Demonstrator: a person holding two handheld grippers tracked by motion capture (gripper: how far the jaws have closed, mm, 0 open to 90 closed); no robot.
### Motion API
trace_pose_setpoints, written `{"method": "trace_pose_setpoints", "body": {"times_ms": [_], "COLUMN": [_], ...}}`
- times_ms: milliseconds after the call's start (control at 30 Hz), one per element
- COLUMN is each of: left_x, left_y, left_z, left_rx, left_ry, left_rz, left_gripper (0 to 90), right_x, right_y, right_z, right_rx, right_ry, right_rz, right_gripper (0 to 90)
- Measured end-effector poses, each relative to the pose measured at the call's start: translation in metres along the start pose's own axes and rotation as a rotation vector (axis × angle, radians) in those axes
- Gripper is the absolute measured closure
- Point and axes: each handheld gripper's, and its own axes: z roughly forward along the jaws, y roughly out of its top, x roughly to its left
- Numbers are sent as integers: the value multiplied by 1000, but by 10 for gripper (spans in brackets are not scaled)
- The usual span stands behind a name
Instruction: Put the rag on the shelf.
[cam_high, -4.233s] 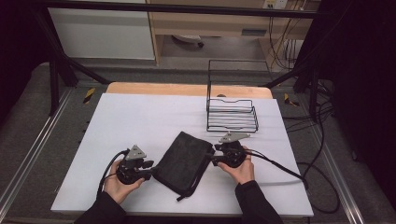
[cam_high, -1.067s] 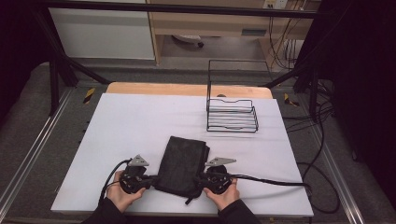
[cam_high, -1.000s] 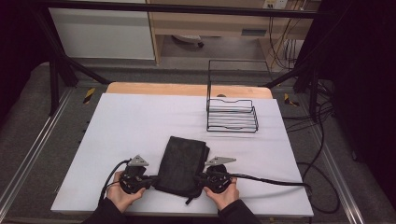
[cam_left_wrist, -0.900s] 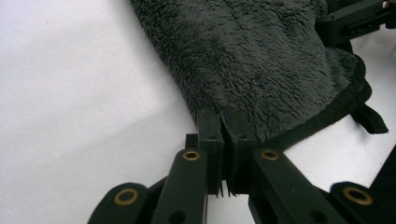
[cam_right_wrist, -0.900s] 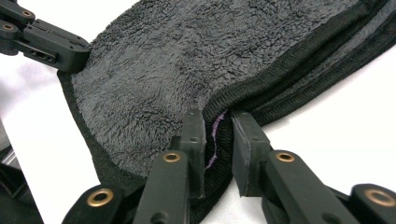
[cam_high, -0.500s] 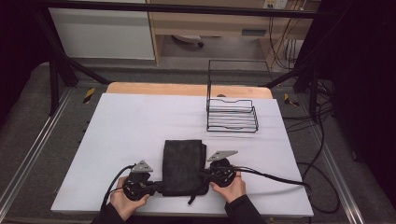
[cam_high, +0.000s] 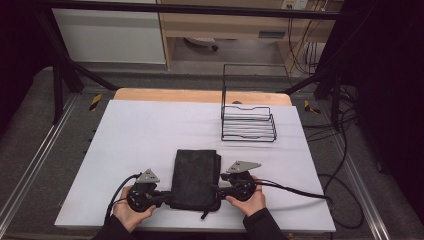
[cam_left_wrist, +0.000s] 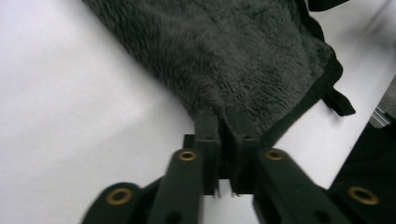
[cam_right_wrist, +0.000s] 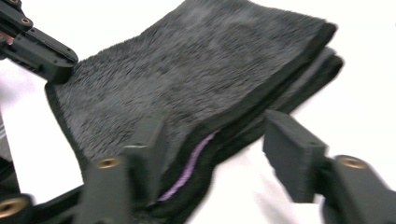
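A black fleecy towel (cam_high: 195, 179), folded into an upright rectangle, lies near the table's front edge. My left gripper (cam_high: 162, 197) is at its front left corner, and in the left gripper view this gripper (cam_left_wrist: 223, 126) is shut on the edge of the towel (cam_left_wrist: 233, 56). My right gripper (cam_high: 216, 190) is at the towel's right side. In the right gripper view its jaws (cam_right_wrist: 219, 154) stand open, with the folded edge of the towel (cam_right_wrist: 187, 88) and a purple seam between them. The left gripper (cam_right_wrist: 56, 58) shows at the far corner.
A black wire rack (cam_high: 248, 122) stands at the back right of the white table (cam_high: 150, 130). Cables trail from both grippers, the right one running off toward the table's right edge (cam_high: 320, 197). A loose loop of the towel hangs at its front edge (cam_high: 204, 215).
The towel has turned from a diagonal lie to square with the table and come nearer the front edge. Both hands came down with it. In the last half second little has moved.
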Motion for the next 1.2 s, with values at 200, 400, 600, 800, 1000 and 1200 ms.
{"method": "trace_pose_setpoints", "body": {"times_ms": [200,400,600,800,1000,1200], "left_x": [12,28,37,41,49,58], "left_y": [7,18,33,49,70,85], "left_z": [-12,-13,-11,-5,3,18], "left_rx": [-63,-72,-83,-97,-105,-133], "left_ry": [64,68,79,80,109,134], "left_rz": [25,13,28,38,30,5], "left_gripper": [563,360,181,87,103,173], "right_x": [-17,-26,-32,-34,-34,-34], "right_y": [-1,0,0,0,-1,-1], "right_z": [-10,-16,-19,-20,-23,-24], "right_rx": [-42,-63,-72,-66,-77,-82], "right_ry": [-5,-9,-11,-49,-59,-68], "right_rz": [19,26,34,16,23,23], "right_gripper": [182,120,64,42,42,41]}}
